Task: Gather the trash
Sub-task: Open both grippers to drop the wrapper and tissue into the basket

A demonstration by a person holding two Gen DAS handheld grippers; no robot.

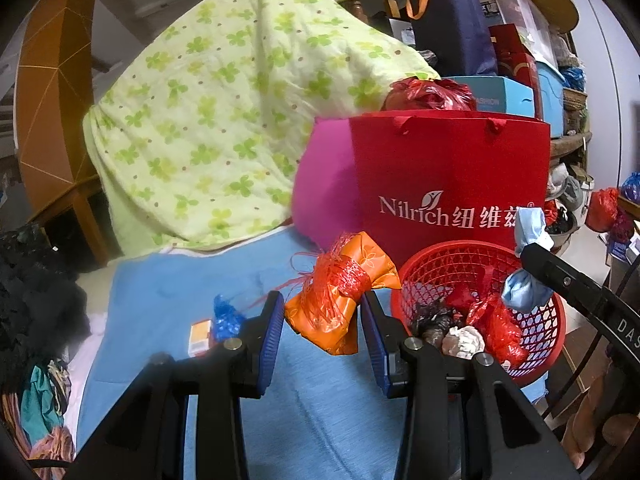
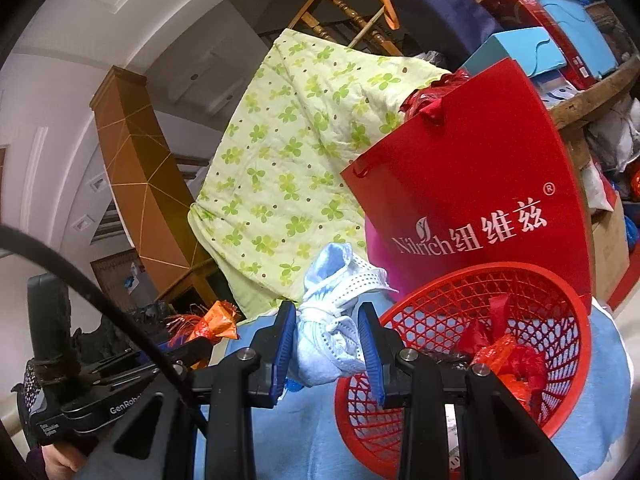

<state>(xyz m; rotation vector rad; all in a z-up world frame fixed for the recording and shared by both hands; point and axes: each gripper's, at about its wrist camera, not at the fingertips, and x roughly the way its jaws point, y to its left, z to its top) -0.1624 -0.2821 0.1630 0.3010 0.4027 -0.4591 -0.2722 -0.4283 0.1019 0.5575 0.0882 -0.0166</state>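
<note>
Holdings, left to right. Orange-and-white small box (image 1: 200,334) and blue plastic scrap (image 1: 224,317), both lying loose on the blue sheet (image 1: 168,296), still uncollected. Left gripper (image 1: 322,316): jaws clamped on an orange wrapper bundle (image 1: 340,292) tied with red shredded ribbon, held just beside the basket rim and not yet over it. Red mesh basket (image 1: 554,320): stands on the sheet in front of a red Nilrich paper bag (image 1: 452,176); contents are red plastic scraps, a dark crumpled bag and a white paper wad (image 1: 464,342). Right gripper (image 2: 328,344): jaws clamped on a knotted light-blue face mask bundle (image 2: 332,332), carried above the basket's near rim. Green clover quilt (image 1: 224,92) heaped behind. Risks, as judged: the two grippers converge on one small opening, so a collision or a nudge to the light basket could tip it on the soft sheet; the ribbon strands may snag on the left pads at release, dragging the bundle back out; the mask, if let go at the rim, could fall outside. How full the basket is on its far side probably cannot be settled from these views.
</note>
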